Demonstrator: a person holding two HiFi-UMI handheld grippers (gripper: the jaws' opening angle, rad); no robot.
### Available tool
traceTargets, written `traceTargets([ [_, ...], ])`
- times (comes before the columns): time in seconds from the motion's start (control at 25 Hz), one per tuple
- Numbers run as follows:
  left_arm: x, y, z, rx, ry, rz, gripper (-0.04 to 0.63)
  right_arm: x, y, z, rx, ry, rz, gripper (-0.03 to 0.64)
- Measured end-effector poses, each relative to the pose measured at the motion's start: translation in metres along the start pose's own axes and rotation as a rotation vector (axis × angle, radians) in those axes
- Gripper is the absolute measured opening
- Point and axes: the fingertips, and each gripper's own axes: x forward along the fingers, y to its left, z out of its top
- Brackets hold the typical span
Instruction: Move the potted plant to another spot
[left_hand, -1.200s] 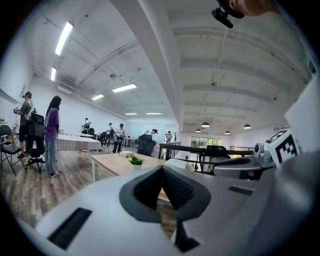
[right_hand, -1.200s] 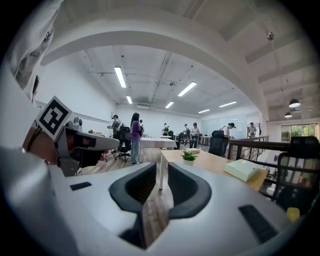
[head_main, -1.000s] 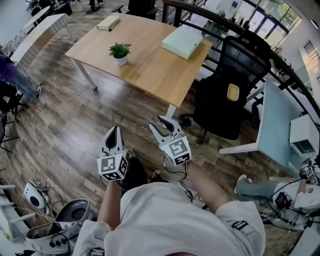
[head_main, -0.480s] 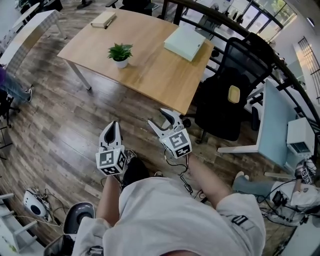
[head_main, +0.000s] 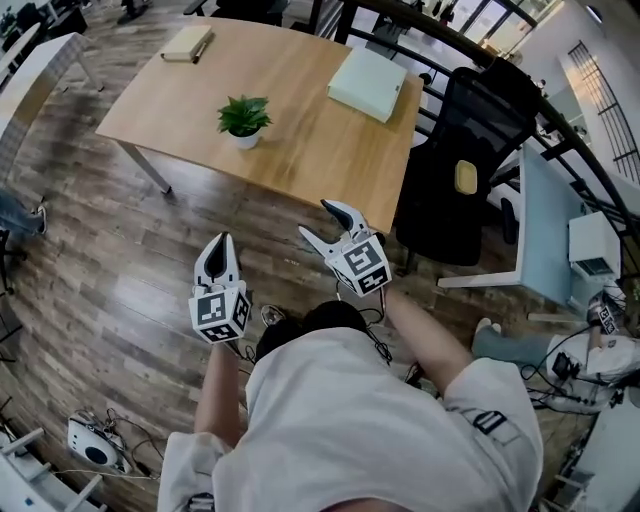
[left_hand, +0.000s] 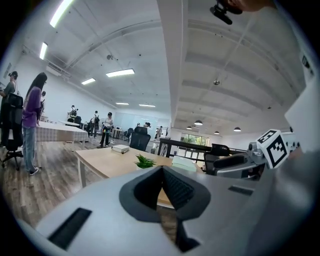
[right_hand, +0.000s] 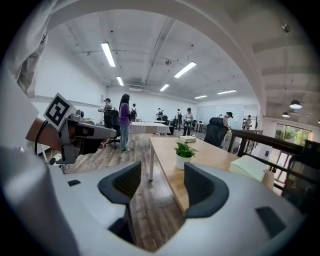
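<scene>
A small green potted plant (head_main: 244, 120) in a white pot stands on the wooden table (head_main: 310, 160), left of its middle. Both grippers hang over the floor short of the table's near edge, well away from the plant. My left gripper (head_main: 220, 245) is shut, its jaws meeting with nothing between them. My right gripper (head_main: 322, 222) is open; its jaws have just been opening and hold nothing. The plant (left_hand: 145, 161) peeks above the joined jaws in the left gripper view. In the right gripper view the plant (right_hand: 184, 152) stands on the table ahead, above the gap of the right gripper (right_hand: 162, 187).
A pale green box (head_main: 367, 84) lies at the table's far right, a book (head_main: 187, 43) at its far left corner. A black office chair (head_main: 460, 180) stands right of the table, beside a light blue desk (head_main: 545, 230). People (right_hand: 124, 120) stand farther off.
The table has drawn nearer as both grippers travelled toward it. The right gripper's jaws stand wider apart than before. The left gripper stays shut.
</scene>
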Motion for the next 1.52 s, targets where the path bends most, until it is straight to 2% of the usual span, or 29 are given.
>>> traceTargets([
  [0.28, 0.035, 0.024, -0.005, -0.007, 0.038, -0.033, 0.012, 0.035, -0.019, -0.003, 0.028, 0.037, -0.006, 0.302],
  [0.56, 0.089, 0.054, -0.004, -0.028, 0.07, -0.028, 0.012, 0.087, -0.045, -0.012, 0.056, 0.06, 0.036, 0.347],
  [0.88, 0.178, 0.099, -0.004, 0.016, 0.139, 0.029, 0.012, 0.165, -0.096, -0.014, 0.112, 0.07, 0.089, 0.37],
  [1.12, 0.224, 0.12, -0.019, -0.005, 0.188, 0.058, 0.012, 0.21, -0.115, -0.038, 0.14, 0.099, 0.156, 0.383],
  [1.28, 0.236, 0.128, -0.029, 0.021, 0.232, 0.08, 0.012, 0.228, -0.118, -0.051, 0.144, 0.117, 0.189, 0.393],
  [1.52, 0.248, 0.136, -0.051, 0.009, 0.276, 0.107, 0.012, 0.258, -0.119, -0.064, 0.16, 0.134, 0.212, 0.419],
])
